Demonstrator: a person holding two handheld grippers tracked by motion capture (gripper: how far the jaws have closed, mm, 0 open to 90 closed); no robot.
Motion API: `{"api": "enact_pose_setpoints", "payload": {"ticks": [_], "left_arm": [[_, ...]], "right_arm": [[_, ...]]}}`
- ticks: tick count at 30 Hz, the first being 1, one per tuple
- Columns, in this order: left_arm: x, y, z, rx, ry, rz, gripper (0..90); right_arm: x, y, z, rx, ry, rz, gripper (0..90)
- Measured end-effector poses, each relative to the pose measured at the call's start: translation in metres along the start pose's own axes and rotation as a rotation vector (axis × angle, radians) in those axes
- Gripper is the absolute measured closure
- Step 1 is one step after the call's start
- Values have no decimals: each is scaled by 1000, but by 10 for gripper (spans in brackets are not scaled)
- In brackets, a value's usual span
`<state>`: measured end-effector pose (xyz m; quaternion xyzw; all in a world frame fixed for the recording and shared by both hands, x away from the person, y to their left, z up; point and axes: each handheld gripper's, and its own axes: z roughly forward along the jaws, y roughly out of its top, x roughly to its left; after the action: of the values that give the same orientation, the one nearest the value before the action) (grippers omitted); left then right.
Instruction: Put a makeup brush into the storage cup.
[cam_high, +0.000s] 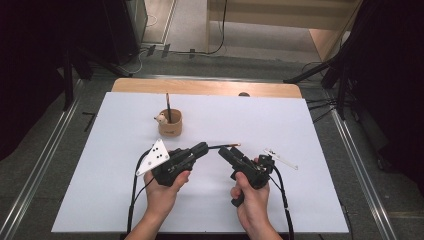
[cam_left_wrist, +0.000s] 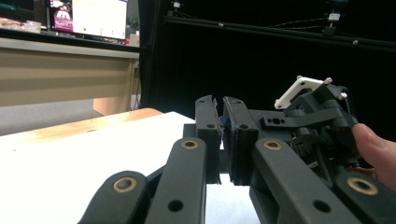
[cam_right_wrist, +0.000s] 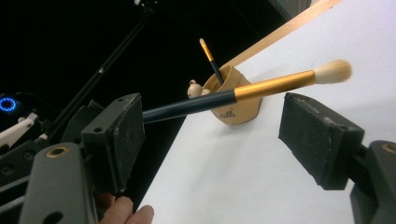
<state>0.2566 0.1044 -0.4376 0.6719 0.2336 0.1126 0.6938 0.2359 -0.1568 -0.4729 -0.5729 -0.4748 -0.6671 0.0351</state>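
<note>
A makeup brush (cam_high: 225, 145) with a dark handle, gold ferrule and pale bristles is held level above the white table. My left gripper (cam_high: 204, 146) is shut on its handle end, and a bit of blue handle (cam_left_wrist: 223, 121) shows between the pressed pads. The brush (cam_right_wrist: 261, 86) crosses in front of my right gripper (cam_right_wrist: 210, 135), whose jaws stand wide open without touching it. In the high view my right gripper (cam_high: 224, 151) sits just below the brush. A tan cup (cam_high: 170, 125) stands behind, holding a second brush (cam_high: 168, 106) and a small bear figure (cam_high: 160, 119).
White sheet (cam_high: 100, 190) covers the table, with a wooden edge (cam_high: 205, 87) at the far side. The cup (cam_right_wrist: 238, 100) stands near the middle back. Dark stands and cables surround the table. Open room lies on the table's left and right sides.
</note>
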Motion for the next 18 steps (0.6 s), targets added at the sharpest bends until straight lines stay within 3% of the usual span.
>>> {"api": "enact_pose_setpoints", "payload": {"ticks": [7, 18], "left_arm": [[-3, -2, 2, 4, -12, 9, 859], [-5, -4, 4, 9, -22, 24, 859]], "right_arm": [[-3, 3, 0, -2, -9, 52, 295], [-6, 7, -2, -15, 17, 99, 344]]}}
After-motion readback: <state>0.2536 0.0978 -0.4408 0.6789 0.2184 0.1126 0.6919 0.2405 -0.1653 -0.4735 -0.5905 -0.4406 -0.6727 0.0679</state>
